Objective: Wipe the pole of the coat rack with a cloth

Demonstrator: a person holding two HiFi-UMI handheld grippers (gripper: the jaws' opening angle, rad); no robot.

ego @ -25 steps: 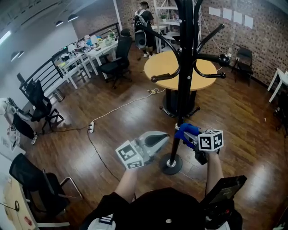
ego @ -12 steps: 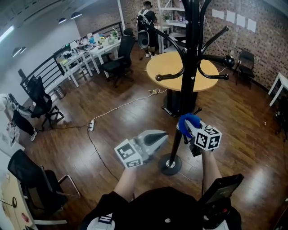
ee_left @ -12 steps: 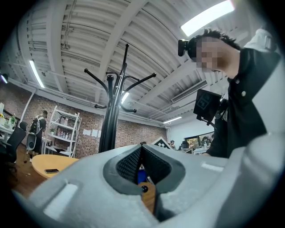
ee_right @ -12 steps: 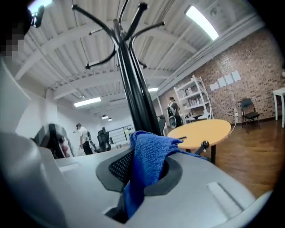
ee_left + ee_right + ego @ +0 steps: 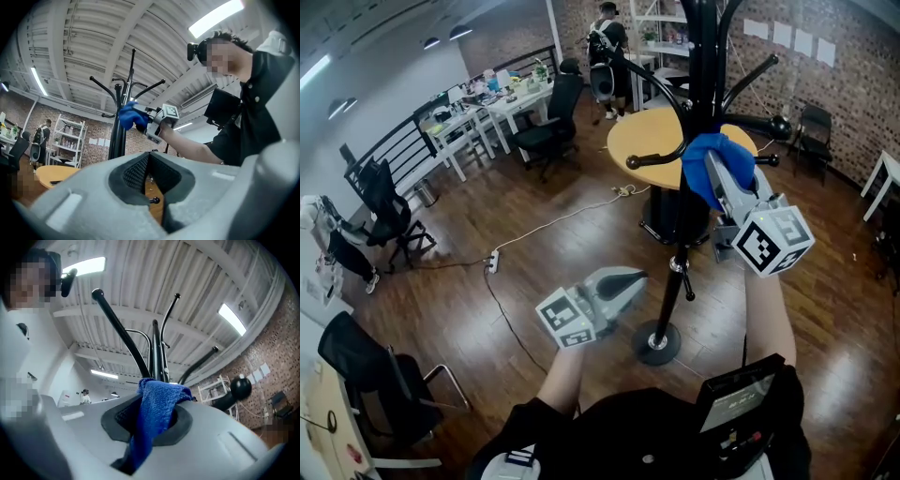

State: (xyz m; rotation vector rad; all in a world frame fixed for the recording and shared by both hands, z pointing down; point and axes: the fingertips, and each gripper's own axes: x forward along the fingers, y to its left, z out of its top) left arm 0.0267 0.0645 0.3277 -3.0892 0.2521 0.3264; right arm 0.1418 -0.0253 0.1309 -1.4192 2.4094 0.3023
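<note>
Upward stroke: within the last second my right hand-held gripper has climbed from near the base to the level of the lower hooks.
It is clenched on the blue cloth, which lies against the pole of the coat rack just under those hooks. My left hand-held gripper hangs beside the lower pole, jaws closed on nothing. I judge the wipe well under way: the lower stretch looks covered on this side, while the pole above the hooks, and perhaps its far side, remains.
</note>
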